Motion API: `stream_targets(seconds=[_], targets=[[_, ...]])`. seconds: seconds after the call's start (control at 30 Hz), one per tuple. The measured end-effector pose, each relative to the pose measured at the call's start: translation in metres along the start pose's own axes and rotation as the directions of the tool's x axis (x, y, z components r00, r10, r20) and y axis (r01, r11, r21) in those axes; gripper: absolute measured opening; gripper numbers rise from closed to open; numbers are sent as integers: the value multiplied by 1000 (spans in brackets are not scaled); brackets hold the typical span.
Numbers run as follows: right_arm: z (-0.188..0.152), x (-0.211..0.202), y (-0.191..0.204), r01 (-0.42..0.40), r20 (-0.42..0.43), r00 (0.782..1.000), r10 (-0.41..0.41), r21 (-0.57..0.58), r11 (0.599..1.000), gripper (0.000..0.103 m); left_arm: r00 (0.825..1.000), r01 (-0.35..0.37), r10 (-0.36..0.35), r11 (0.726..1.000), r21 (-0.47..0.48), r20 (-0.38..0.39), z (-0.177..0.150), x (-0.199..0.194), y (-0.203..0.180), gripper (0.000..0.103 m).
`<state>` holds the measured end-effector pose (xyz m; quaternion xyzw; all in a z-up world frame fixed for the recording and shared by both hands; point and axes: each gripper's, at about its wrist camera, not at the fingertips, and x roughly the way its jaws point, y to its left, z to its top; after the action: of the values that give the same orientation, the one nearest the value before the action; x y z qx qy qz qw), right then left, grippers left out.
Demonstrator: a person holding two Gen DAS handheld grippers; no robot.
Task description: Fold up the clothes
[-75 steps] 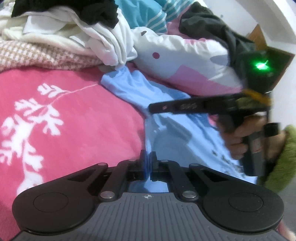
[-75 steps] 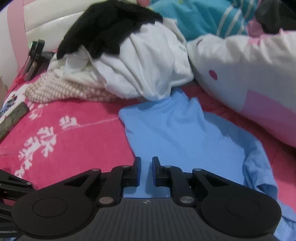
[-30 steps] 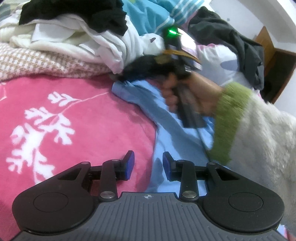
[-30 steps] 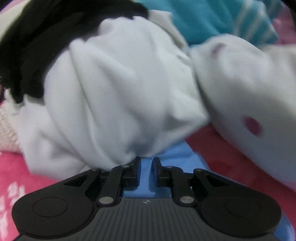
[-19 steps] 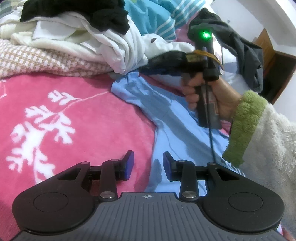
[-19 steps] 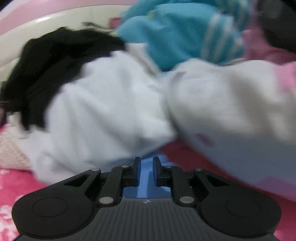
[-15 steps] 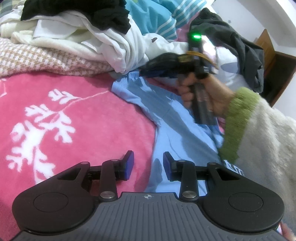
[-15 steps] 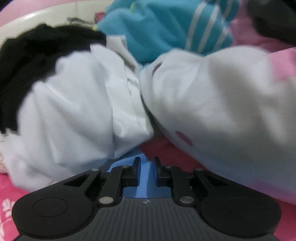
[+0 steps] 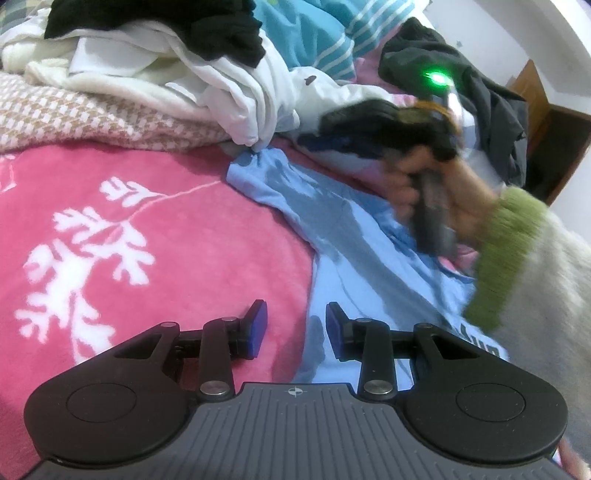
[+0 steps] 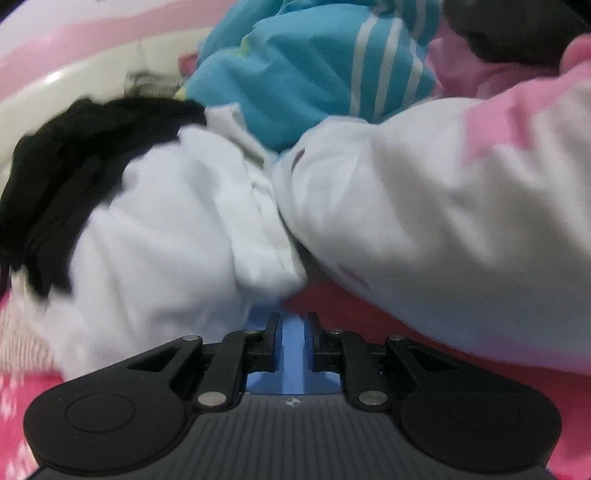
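Light-blue garment [image 9: 354, 236] lies spread on the pink blanket with white branch print [image 9: 110, 229], far corner just under the edge of the clothes pile. Left gripper [image 9: 293, 328]: jaws part-open, nothing between the pads; the garment's left edge passes beneath the gap, left pad over blanket, right pad over blue cloth, no contact visible. Right gripper [image 10: 290, 339]: jaws narrow, a strip of the blue garment [image 10: 291, 354] fills the gap between the pads; whether the pads actually press on it I cannot tell from this view. Left wrist view alone shows the right gripper [image 9: 332, 133] from outside, blurred, above the far part of the garment near the white garment [image 9: 236, 99], held by a hand [image 9: 436, 184] in a fluffy white sleeve with green cuff [image 9: 506, 254], green light lit on the unit. It also shows the houndstooth knit [image 9: 92, 122], black garment [image 9: 155, 22] and dark grey garment [image 9: 480, 96]. Right wrist view alone shows, close up, the white garment [image 10: 166, 240] meeting the white-and-pink padded item [image 10: 443, 206], teal striped cloth [image 10: 314, 70] behind them, and red-pink blanket just ahead of the fingers.
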<state>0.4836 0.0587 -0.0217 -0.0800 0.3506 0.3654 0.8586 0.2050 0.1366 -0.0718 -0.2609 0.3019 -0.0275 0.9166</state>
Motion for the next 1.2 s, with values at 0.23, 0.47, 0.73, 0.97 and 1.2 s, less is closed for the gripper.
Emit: stream_targets(seconds=[0.23,0.47,0.73,0.97,1.2], targets=[[-43,13,75,-119,-192,979,66,-278,953,14,1000,-7,7,1000,3,-2,0,3,-1,35],[-33,11,122,-238,-78,971,225,-299,924,14,1000,-19,19,999,38,1,-1,6,-6,36],[-36,-154,30,-35,127,991,38,-27,999,20,998,-23,22,1000,9,61,7,-4,7,37],[-104,-371,-53,264,252,916,-313,211,941,34,990,-26,28,1000,-15,135,19,-18,5,40],[-158,-450,-86,365,259,862,-435,277,889,34,989,-45,28,992,119,144,39,-35,-43,41]])
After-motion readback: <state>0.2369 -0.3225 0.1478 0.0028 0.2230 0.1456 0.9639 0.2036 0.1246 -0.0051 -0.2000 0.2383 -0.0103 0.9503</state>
